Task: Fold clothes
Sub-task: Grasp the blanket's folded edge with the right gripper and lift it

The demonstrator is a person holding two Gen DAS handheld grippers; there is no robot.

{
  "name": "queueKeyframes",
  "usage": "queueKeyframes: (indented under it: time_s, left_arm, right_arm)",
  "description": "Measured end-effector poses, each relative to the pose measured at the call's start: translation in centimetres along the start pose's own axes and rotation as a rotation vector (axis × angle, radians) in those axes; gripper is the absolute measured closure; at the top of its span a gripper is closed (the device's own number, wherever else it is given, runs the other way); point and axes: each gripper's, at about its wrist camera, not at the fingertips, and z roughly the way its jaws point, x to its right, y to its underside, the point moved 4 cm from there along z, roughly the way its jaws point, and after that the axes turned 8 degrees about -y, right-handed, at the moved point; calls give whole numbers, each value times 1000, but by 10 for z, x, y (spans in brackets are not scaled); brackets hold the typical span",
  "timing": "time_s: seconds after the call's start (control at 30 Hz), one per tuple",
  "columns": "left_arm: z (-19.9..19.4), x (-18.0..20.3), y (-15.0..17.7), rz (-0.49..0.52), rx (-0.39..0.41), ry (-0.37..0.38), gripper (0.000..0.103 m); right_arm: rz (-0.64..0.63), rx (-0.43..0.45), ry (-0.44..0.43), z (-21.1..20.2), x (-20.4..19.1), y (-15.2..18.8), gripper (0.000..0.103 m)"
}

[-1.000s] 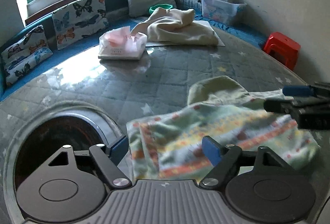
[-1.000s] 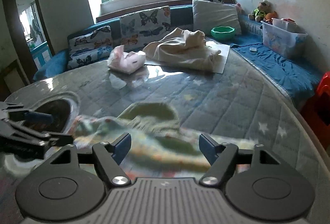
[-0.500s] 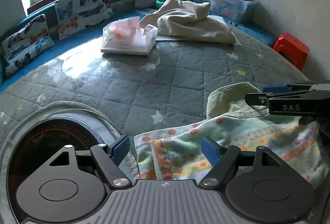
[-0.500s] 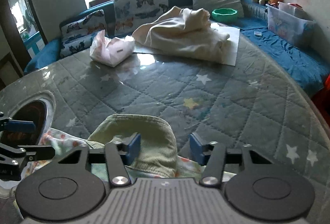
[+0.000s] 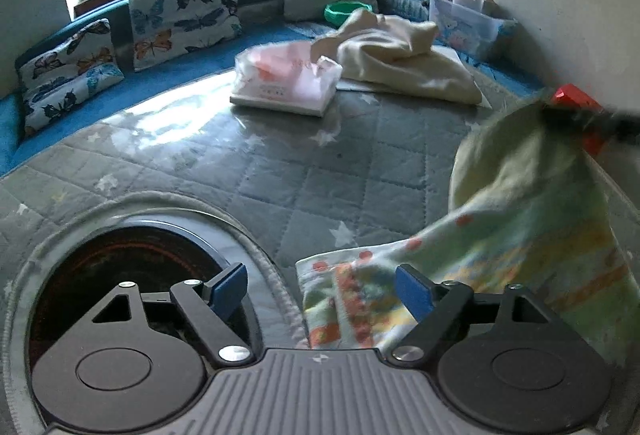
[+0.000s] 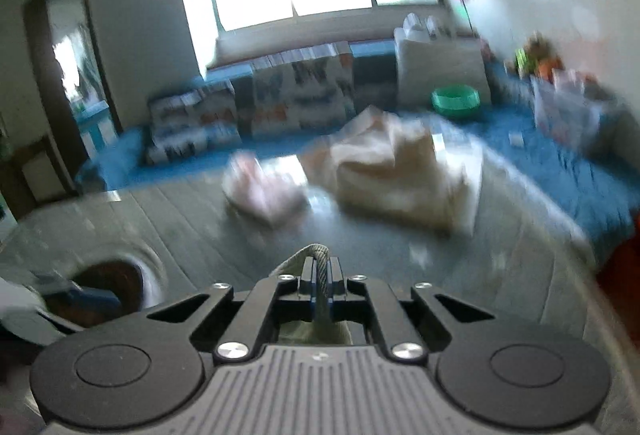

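The right claw (image 6: 320, 283) is clamping its fingers together on the ribbed olive-green edge of the patterned garment (image 5: 500, 235), a fold of that cloth standing pinched between the pads in the right wrist view. In the left wrist view the same claw is showing as a dark blur at the right edge, holding the garment's green part up off the quilted grey counter (image 5: 280, 175), so the cloth is hanging in a slope from there down to the near right part of the counter. The left claw (image 5: 320, 291) is opening, its blue fingers (image 5: 228, 289) standing wide apart above the garment's near left corner, with the striped hem lying between them and not gripped. A round dark opening (image 5: 120, 275) is sitting at the counter's near left edge. Toward the far edge a pink tissue pack (image 5: 286, 83) and a cream blanket (image 5: 400, 59) are lying side by side.
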Motion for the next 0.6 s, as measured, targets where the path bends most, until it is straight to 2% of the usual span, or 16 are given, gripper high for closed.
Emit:
queueKeyframes:
  time_s: [0.2,0.33,0.43,0.6]
  left_arm:
    - [-24,-18,-11,-46,54,-10,16]
    - [-37,-31,-13,-68,82,-22,14]
    - [-40,-37,-11,-77,84,-30,14]
    - [-40,-38,-4,-75,71,-28,14]
  right_arm:
    - [-112,226,-78,-73,-51,-54,99]
    - [-195,298,-134,-117,-80,-57,99]
    - [-211,253,-144,-126,-86,-39,99]
    - [-184,81,-77,-109,-74,1,99]
